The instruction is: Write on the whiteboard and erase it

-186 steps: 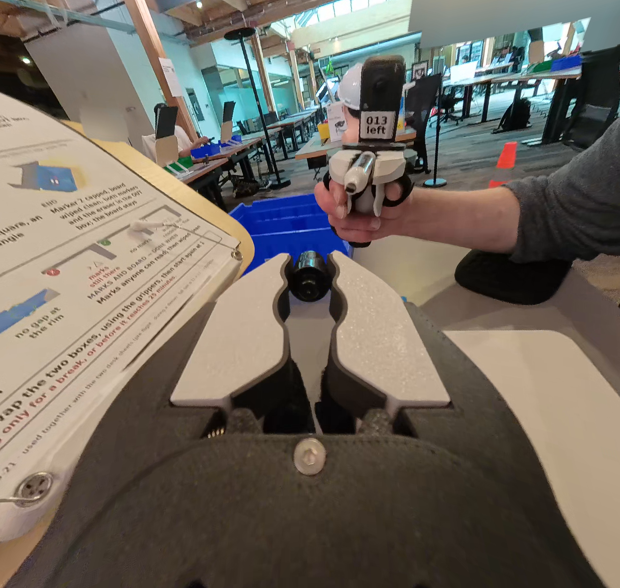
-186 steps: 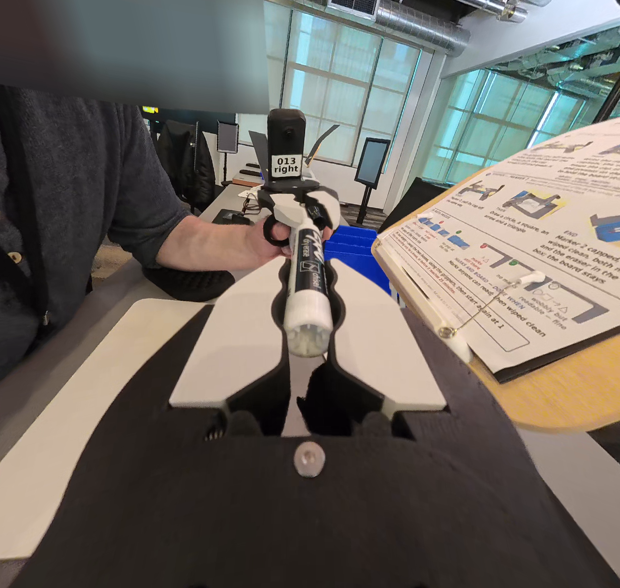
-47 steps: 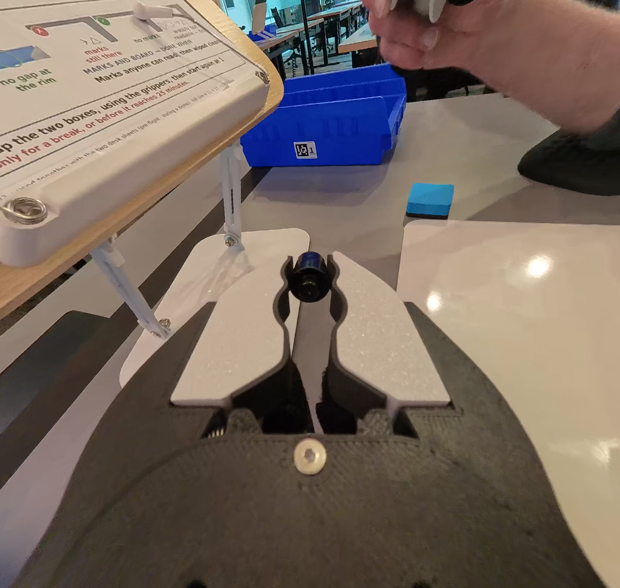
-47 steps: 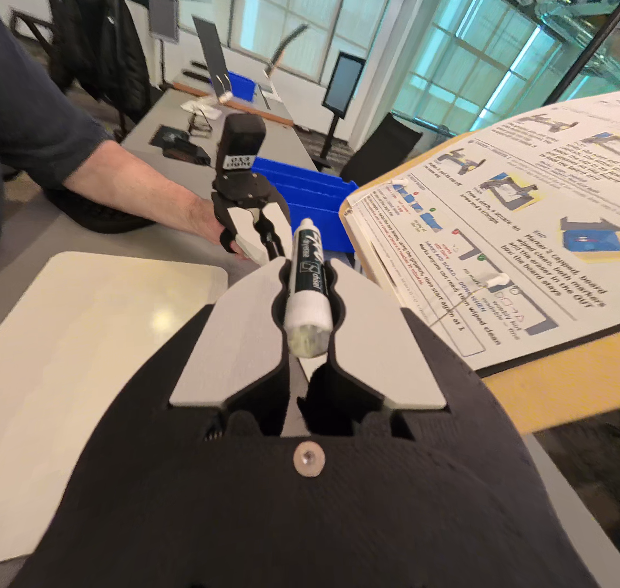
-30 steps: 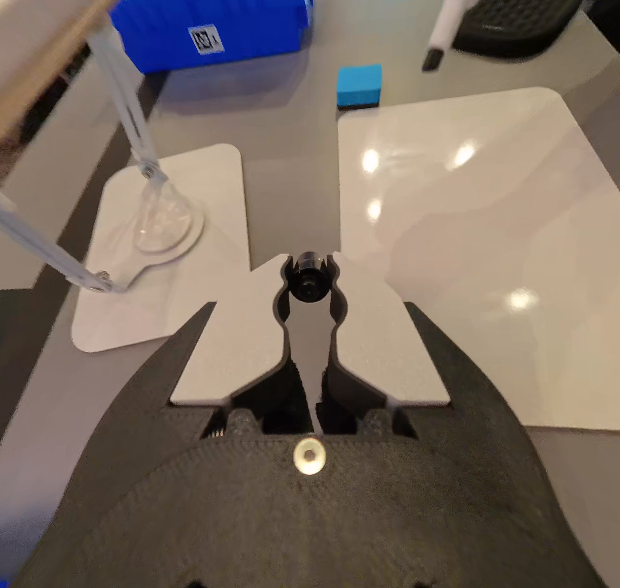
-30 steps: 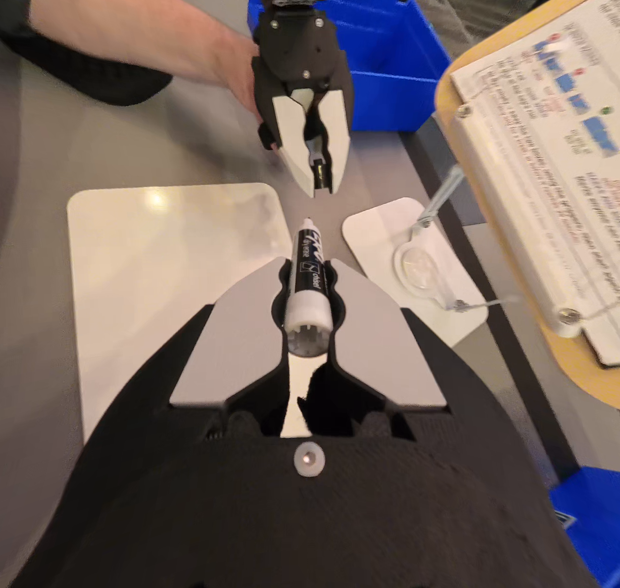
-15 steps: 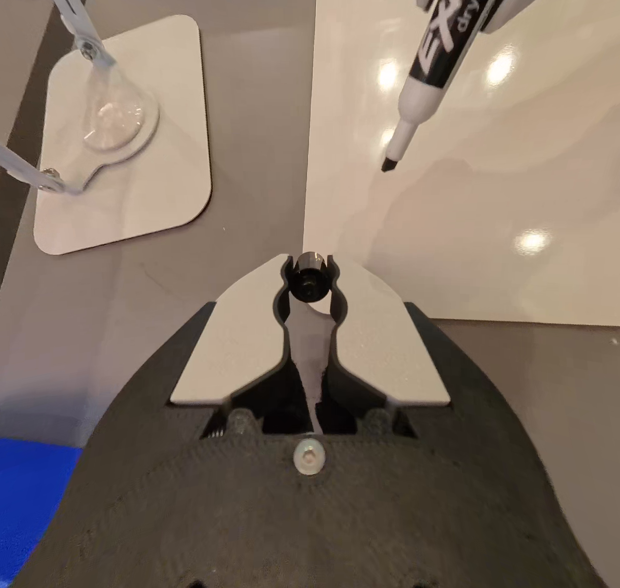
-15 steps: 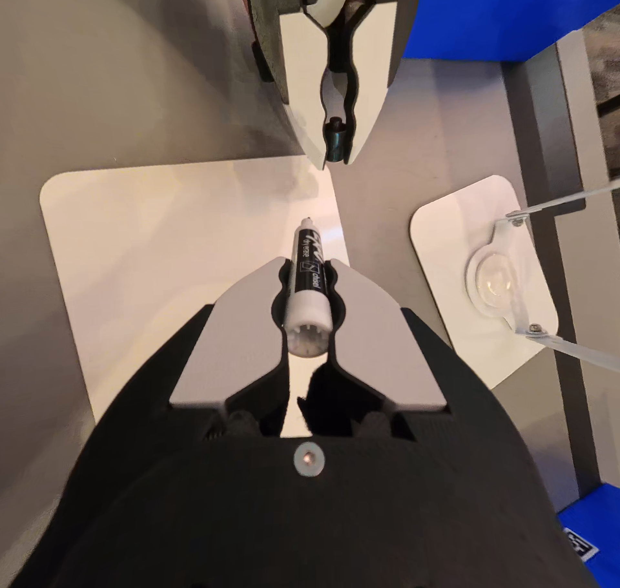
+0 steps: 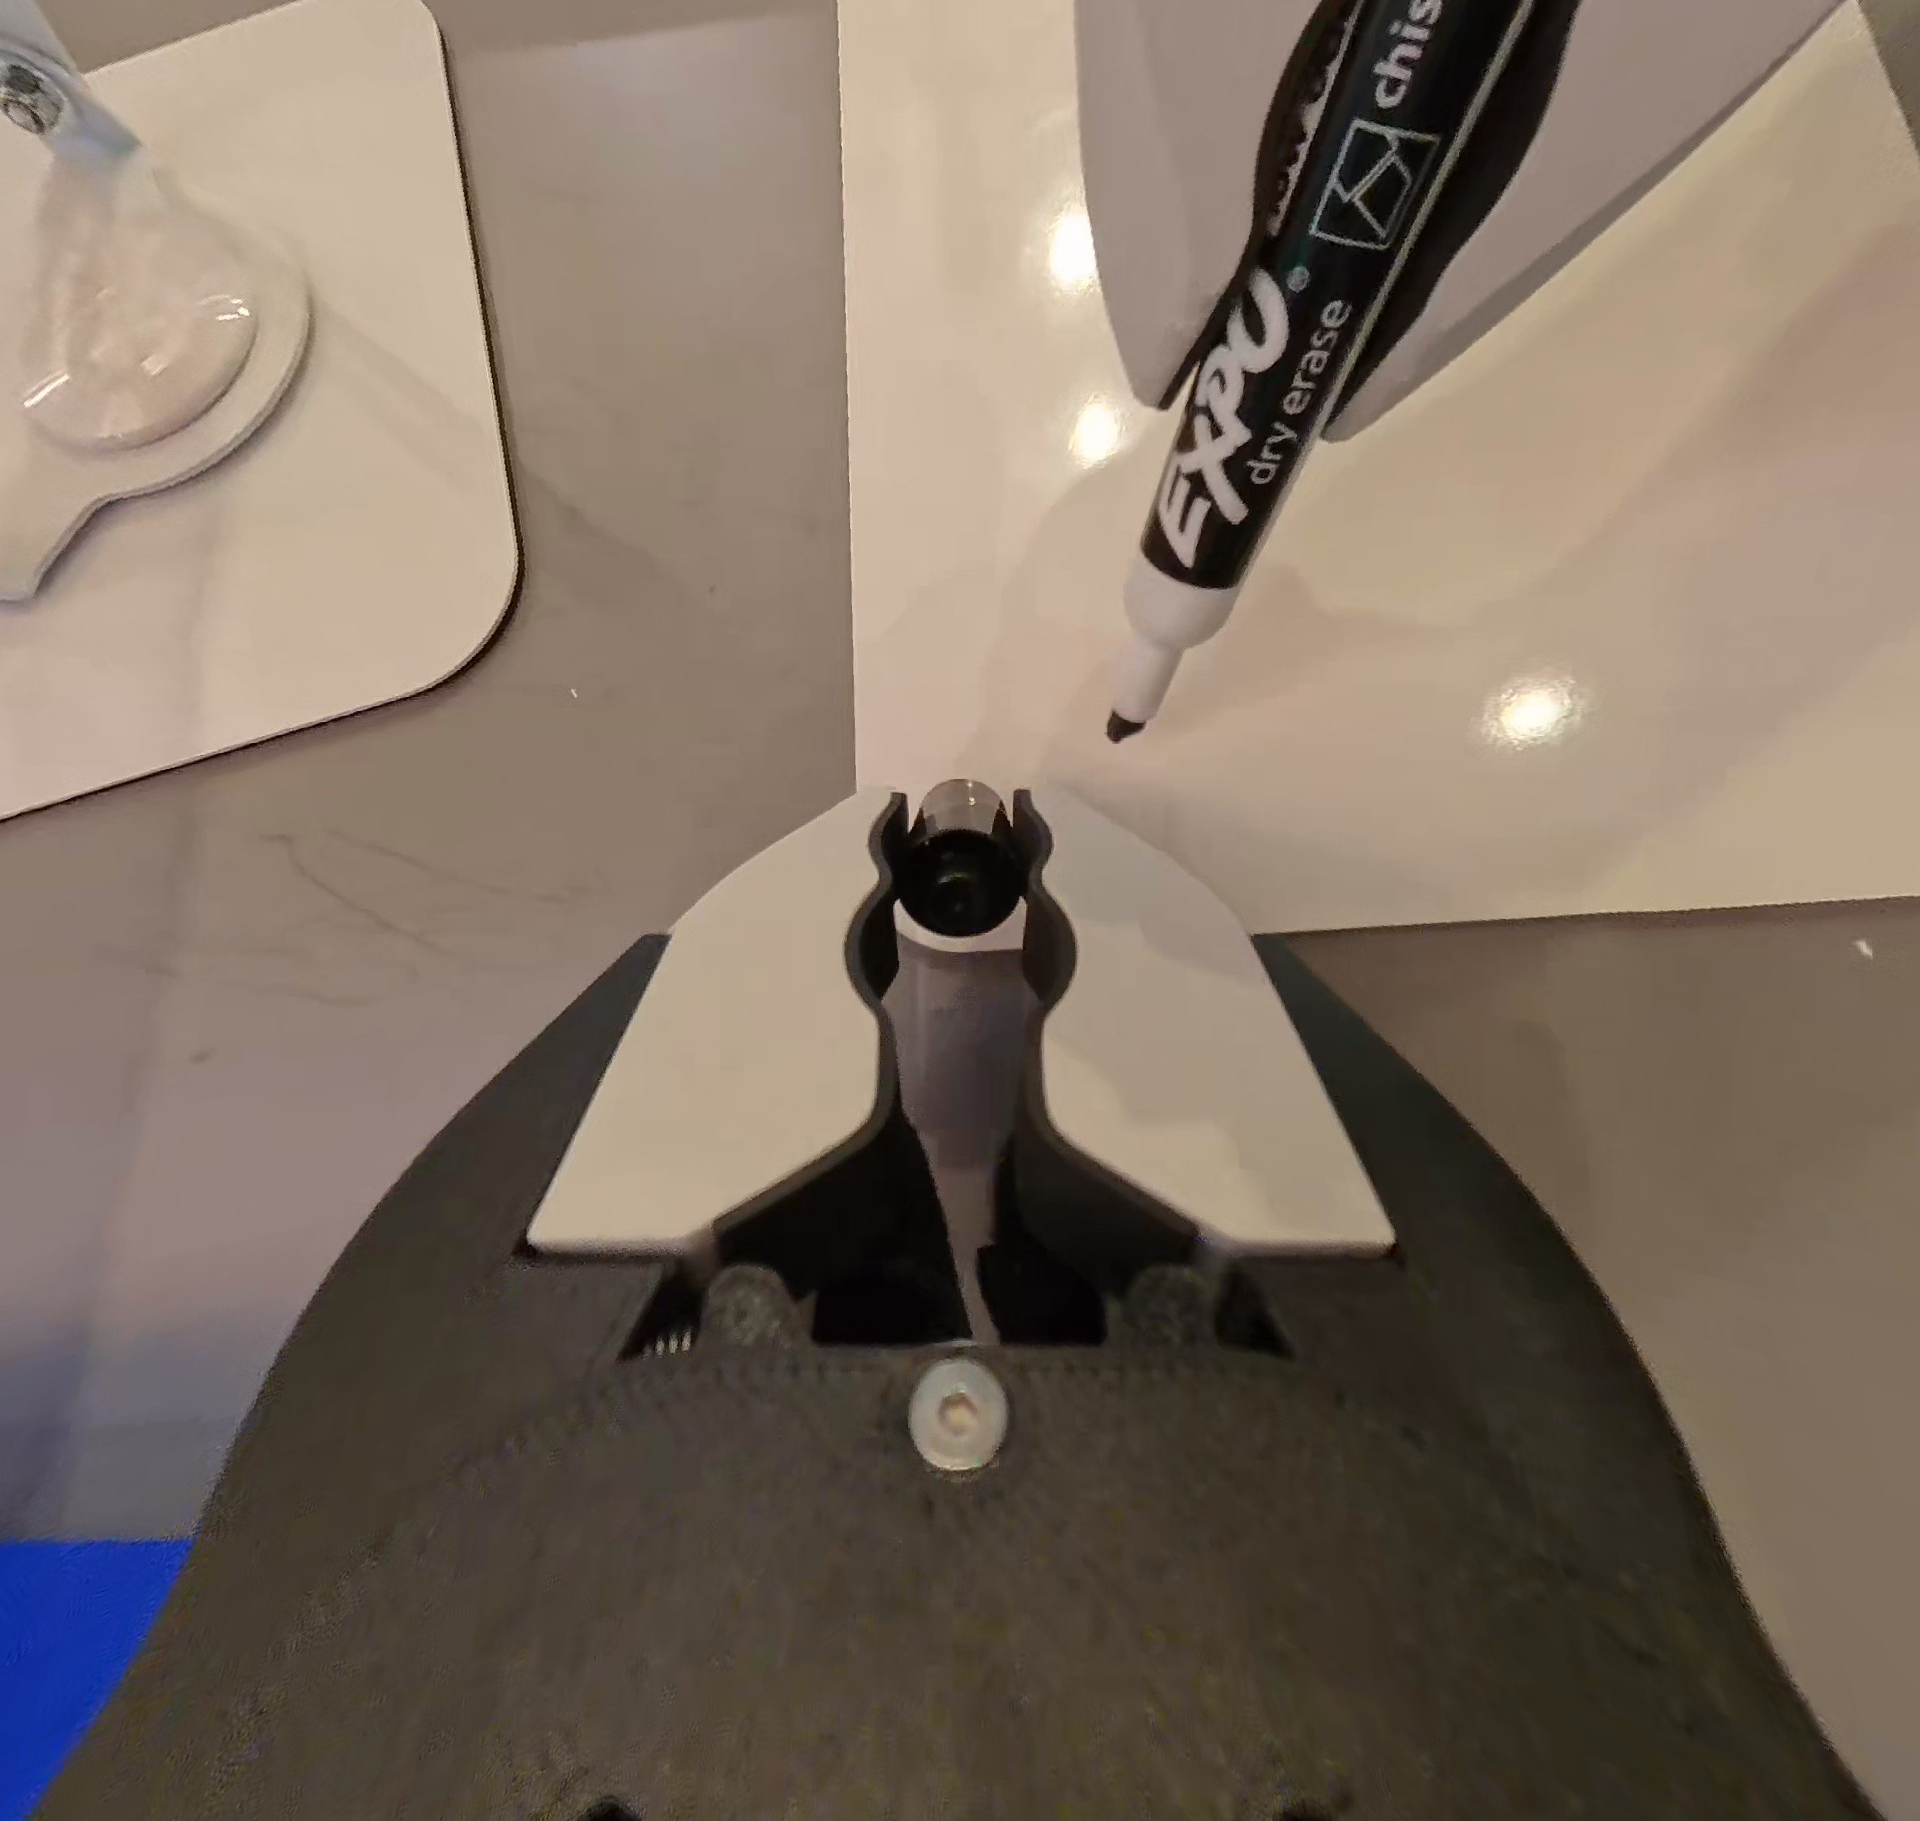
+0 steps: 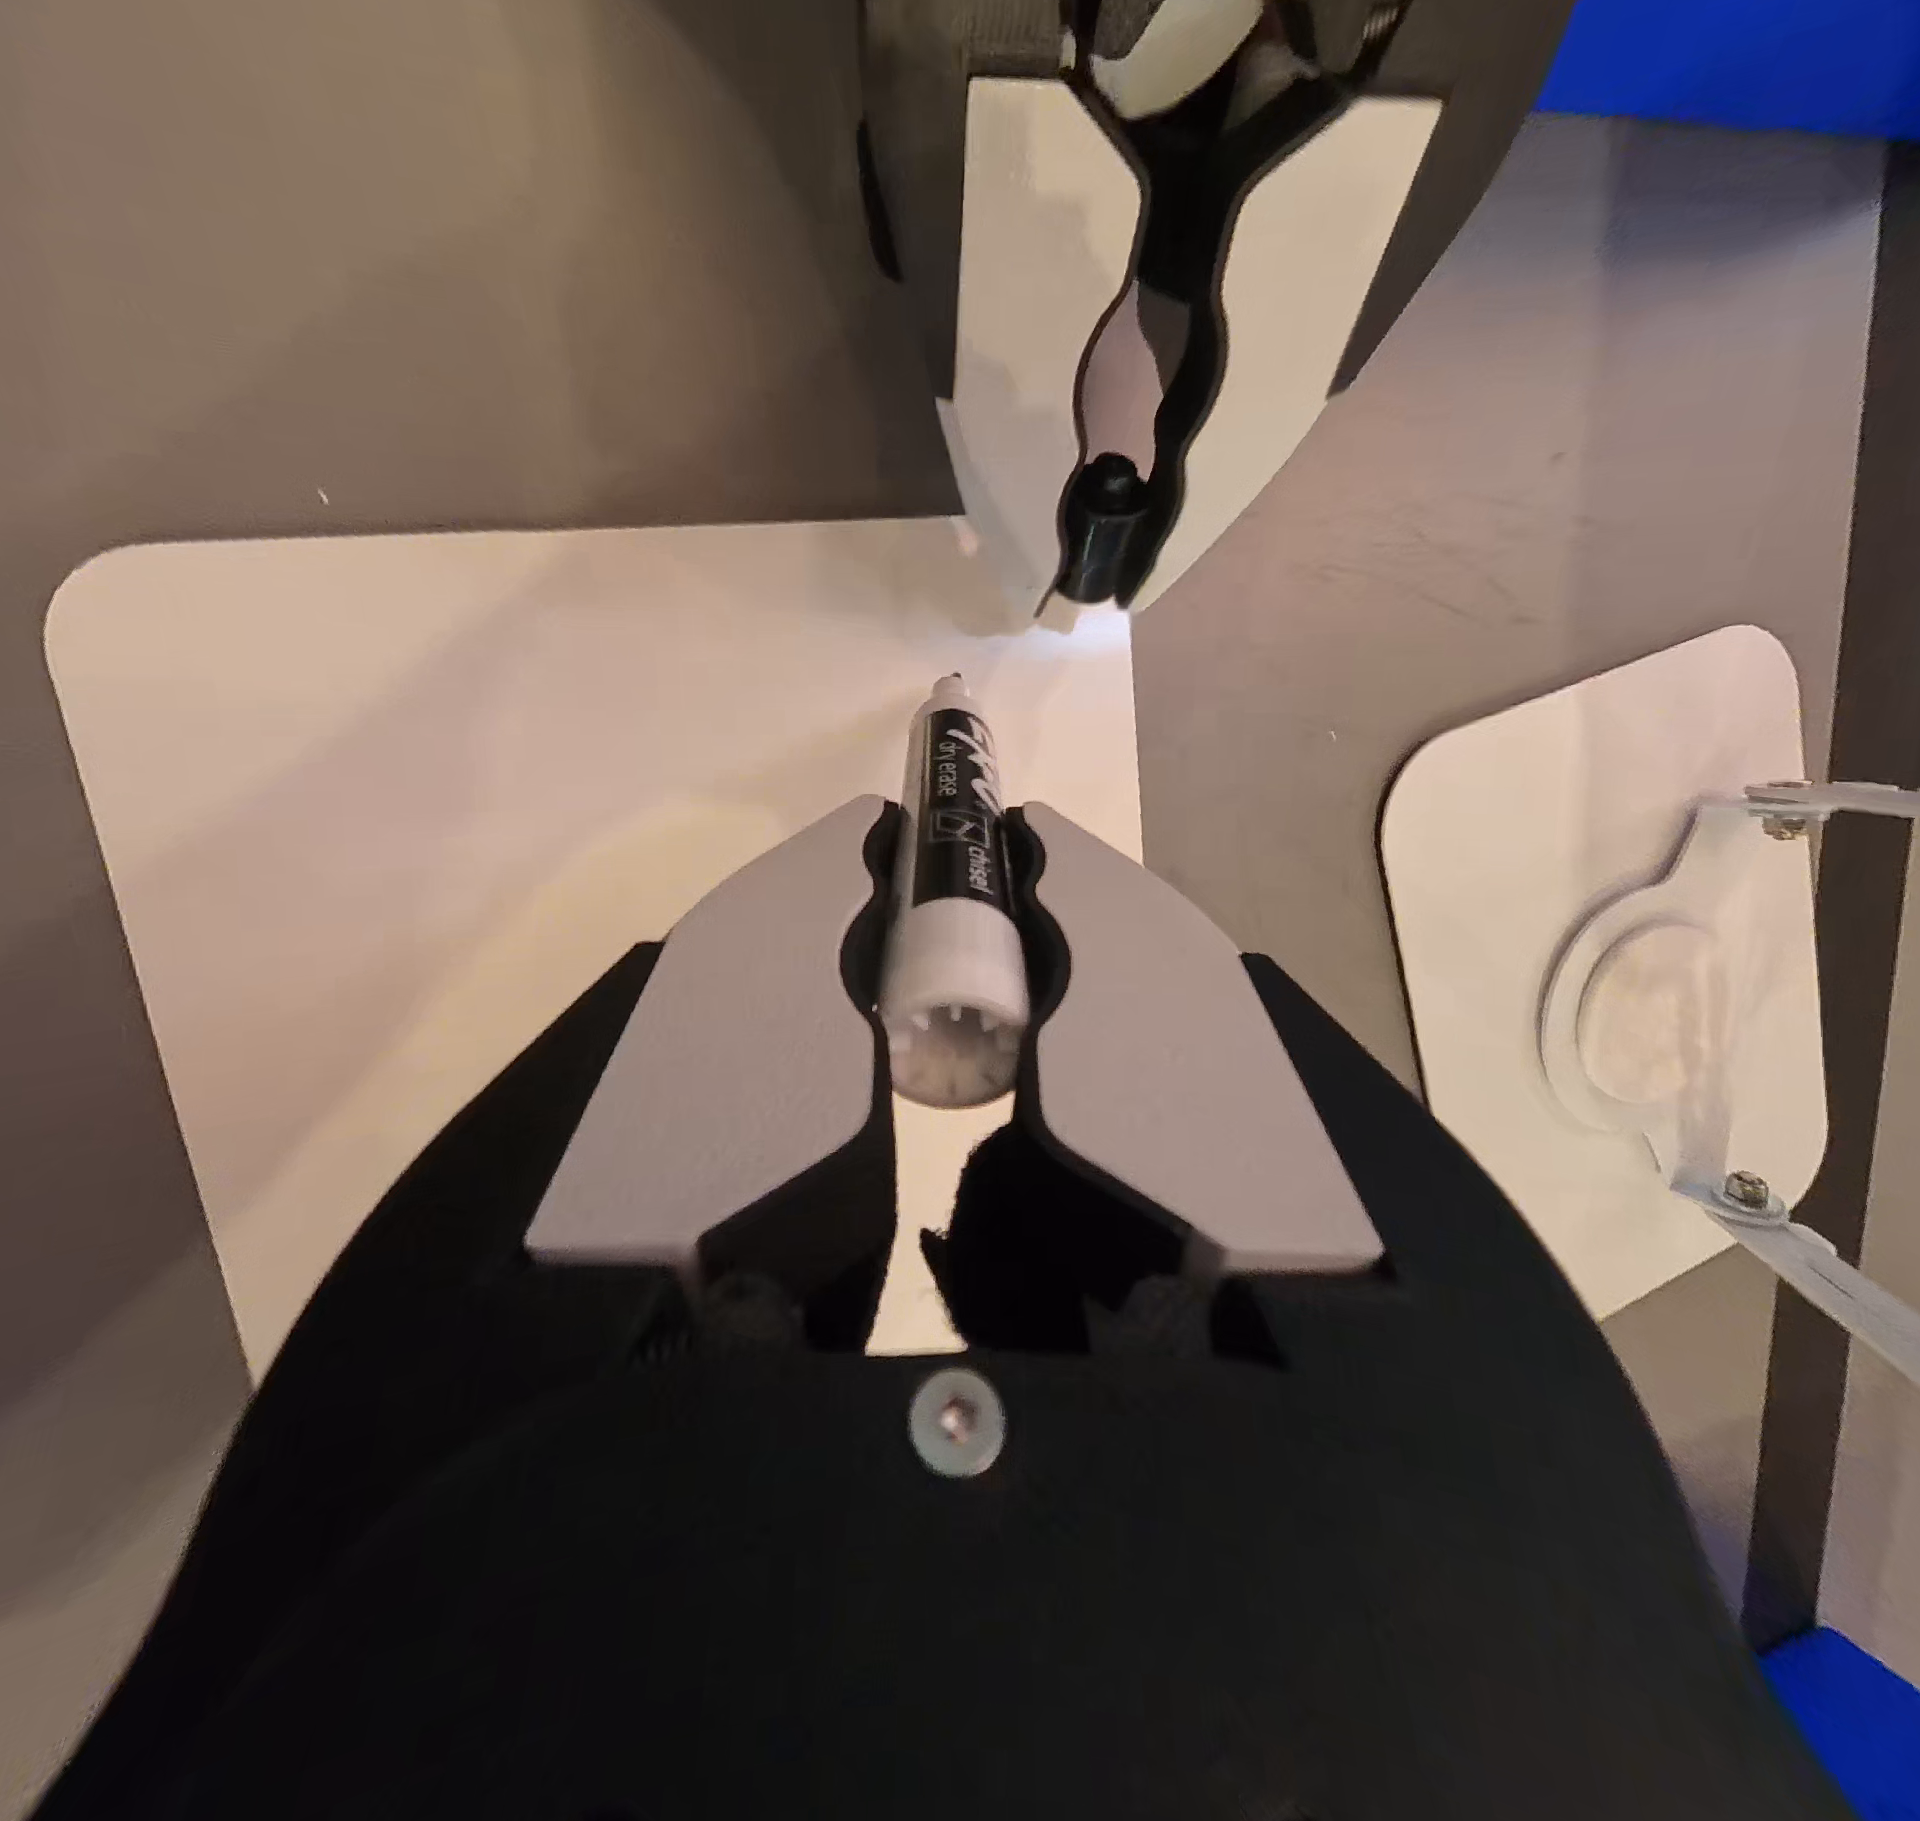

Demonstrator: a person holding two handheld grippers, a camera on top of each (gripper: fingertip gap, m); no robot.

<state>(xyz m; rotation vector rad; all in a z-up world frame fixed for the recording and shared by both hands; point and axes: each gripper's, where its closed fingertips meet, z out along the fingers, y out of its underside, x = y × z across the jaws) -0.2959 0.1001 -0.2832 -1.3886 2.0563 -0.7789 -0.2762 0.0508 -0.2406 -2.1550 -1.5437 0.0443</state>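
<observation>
Two grippers face each other over the whiteboard [image 10: 499, 836], which lies flat on the grey worktop [image 10: 416, 213]; right gripper [image 10: 954, 826] clamped on an uncapped black dry-erase marker [image 10: 951, 867], both pads pressing the barrel, white butt end toward the camera, chisel tip [image 9: 1125, 727] pointing down just above the board near its corner, contact with the surface cannot be told; left gripper [image 9: 956, 803] clamped on the black marker cap [image 9: 956, 878], held at the fingertips, open end toward the camera; cap sits just beside the marker tip, small gap between them, left fingertips over the board's edge; board surface unmarked, only light glare; white stand base [image 10: 1558, 940] with a clear suction cup lies on the worktop beside the board, apart from it; blue bin [image 10: 1714, 5] at the far edge behind the left gripper.
</observation>
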